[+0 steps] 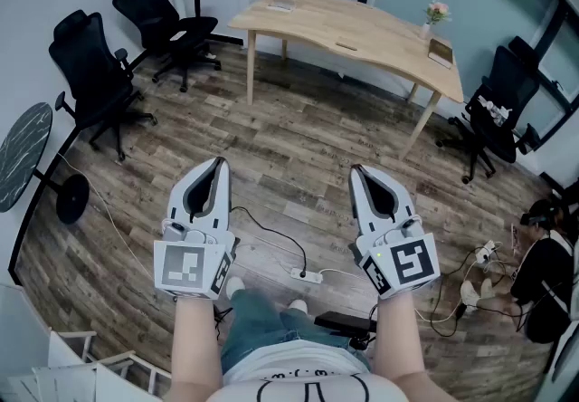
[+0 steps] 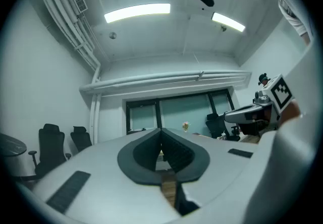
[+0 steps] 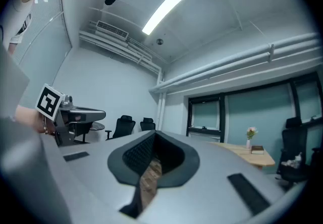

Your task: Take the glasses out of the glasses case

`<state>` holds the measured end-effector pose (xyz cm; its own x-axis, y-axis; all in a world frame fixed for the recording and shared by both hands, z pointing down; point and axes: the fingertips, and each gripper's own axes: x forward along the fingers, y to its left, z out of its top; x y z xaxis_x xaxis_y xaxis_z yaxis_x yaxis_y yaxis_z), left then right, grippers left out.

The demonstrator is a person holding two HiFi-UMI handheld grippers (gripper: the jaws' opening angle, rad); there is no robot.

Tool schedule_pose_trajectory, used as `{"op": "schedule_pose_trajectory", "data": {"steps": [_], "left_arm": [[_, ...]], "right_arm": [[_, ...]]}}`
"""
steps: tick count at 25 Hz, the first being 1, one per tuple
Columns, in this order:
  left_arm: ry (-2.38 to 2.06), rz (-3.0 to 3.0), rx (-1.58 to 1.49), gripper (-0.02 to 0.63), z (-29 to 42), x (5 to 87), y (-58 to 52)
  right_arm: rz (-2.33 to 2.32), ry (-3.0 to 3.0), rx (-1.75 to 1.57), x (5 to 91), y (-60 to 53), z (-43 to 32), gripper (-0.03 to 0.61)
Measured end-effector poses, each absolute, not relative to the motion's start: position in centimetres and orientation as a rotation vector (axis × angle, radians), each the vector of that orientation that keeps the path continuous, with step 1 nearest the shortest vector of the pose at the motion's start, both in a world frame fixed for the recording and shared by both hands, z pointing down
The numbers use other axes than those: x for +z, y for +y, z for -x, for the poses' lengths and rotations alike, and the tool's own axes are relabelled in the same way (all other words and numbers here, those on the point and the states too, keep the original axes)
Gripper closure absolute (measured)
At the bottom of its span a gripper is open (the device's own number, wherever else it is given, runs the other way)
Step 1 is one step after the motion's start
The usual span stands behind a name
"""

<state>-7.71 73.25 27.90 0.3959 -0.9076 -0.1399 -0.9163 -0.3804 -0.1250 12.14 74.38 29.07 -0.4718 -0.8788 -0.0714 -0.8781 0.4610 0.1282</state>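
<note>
I make out no glasses and no sure glasses case. A small dark flat thing (image 1: 346,47) lies on the far wooden table (image 1: 380,33); it is too small to identify. Both grippers hang in the air over the wooden floor, well short of the table, pointing roughly level toward it. The left gripper (image 1: 220,161) has its jaws together at the tips, with nothing between them (image 2: 161,131). The right gripper (image 1: 355,170) is likewise shut and empty (image 3: 154,133). Each gripper shows in the other's view: the right gripper (image 2: 252,114) and the left gripper (image 3: 75,116).
On the table stand a small flower vase (image 1: 437,13), a book (image 1: 441,52) and a flat item (image 1: 280,4). Black office chairs (image 1: 99,74) stand at the left, another chair (image 1: 498,106) at the right. Cables and a power strip (image 1: 310,276) lie on the floor. A person (image 1: 547,273) sits far right.
</note>
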Motion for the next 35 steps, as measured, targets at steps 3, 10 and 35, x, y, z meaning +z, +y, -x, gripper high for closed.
{"op": "schedule_pose_trajectory", "data": {"steps": [3,10,35], "left_arm": [[1.629,2.457,0.057,0.597,6.9,27.9,72.5],[1.641,2.474,0.072,0.597,6.5,28.8,67.8],[1.637,2.551,0.084,0.597,12.0,31.2,29.1]], "right_arm": [[-1.612,-2.683,-0.24,29.2,73.3,-12.9,0.569],[-1.627,-2.638,-0.266,29.6,69.7,-13.7,0.569],[-1.596,-2.627,-0.225,30.3,33.3,-6.8,0.568]]}}
